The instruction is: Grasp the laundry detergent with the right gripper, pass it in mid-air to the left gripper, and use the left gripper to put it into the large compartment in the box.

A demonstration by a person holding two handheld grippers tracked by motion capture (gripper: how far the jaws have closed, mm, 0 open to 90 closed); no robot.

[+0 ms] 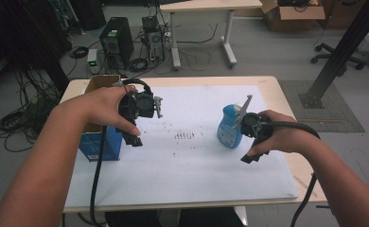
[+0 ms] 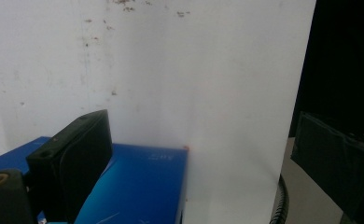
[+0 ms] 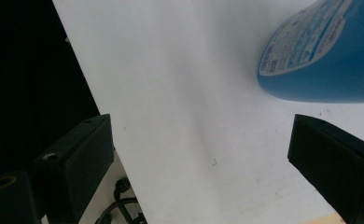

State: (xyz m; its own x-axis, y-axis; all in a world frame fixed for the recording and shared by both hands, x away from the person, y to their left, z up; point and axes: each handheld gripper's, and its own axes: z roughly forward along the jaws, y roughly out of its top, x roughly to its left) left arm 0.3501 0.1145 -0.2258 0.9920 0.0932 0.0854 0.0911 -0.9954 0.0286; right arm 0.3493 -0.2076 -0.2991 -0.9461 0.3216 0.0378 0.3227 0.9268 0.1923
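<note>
White speckled mat (image 1: 192,161); rounded glossy blue bottle (image 1: 230,126) beside right tongs (image 1: 250,157).

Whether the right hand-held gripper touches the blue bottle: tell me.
Apart. In the right gripper view, white sheet shows between the open right hand-held gripper and the blue bottle, which lies beyond its right jaw with a clear gap.

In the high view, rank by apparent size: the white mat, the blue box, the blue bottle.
1. White mat, by far the largest.
2. Blue box, partly behind the left arm.
3. Blue bottle, partly behind the right tool; box versus bottle is unsure.
</note>
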